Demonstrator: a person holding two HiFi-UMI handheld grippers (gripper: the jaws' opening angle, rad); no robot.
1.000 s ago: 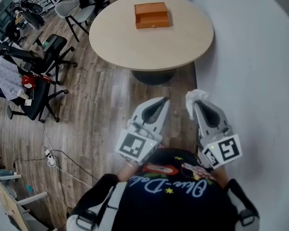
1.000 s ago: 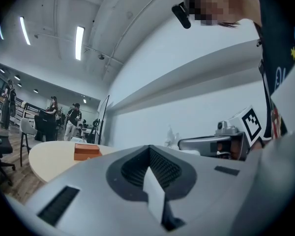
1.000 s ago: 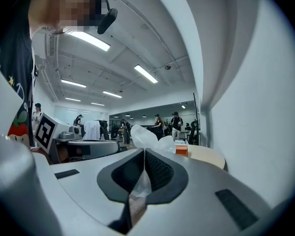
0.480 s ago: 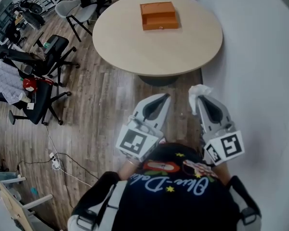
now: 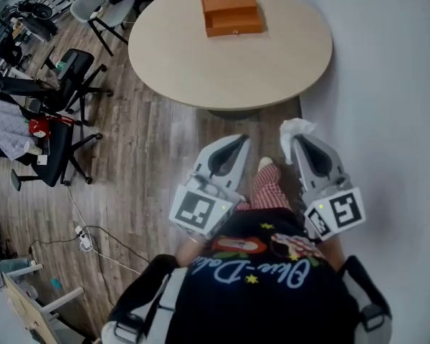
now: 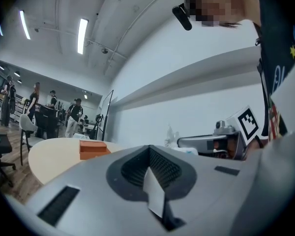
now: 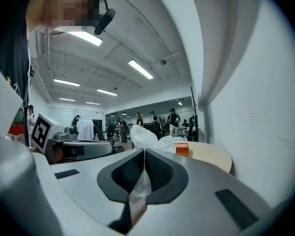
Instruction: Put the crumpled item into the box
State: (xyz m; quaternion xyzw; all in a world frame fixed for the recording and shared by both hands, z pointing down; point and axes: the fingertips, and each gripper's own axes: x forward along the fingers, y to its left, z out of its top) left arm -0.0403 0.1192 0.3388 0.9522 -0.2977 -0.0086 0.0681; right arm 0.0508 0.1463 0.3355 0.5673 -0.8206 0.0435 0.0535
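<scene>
The orange box [image 5: 231, 13] lies on the far part of the round beige table [image 5: 229, 56]; it also shows small in the left gripper view [image 6: 92, 149] and the right gripper view [image 7: 182, 148]. My right gripper [image 5: 299, 136] is shut on a crumpled white item [image 5: 294, 130], which sticks out past its tips [image 7: 146, 136]. That gripper hangs short of the table's near edge, over the floor. My left gripper [image 5: 238, 143] is beside it, shut with nothing held. Its jaws meet in the left gripper view [image 6: 150, 154].
Black office chairs [image 5: 64, 84] stand left of the table on the wooden floor [image 5: 150, 163]. A pale wall [image 5: 387, 92] runs along the right side. A cable and power strip [image 5: 79, 239] lie on the floor at lower left. People stand far off in the room.
The view has shifted closer to the table, and a leg in striped trousers now steps forward between the grippers. Both grippers keep their pose; the white item stays held.
</scene>
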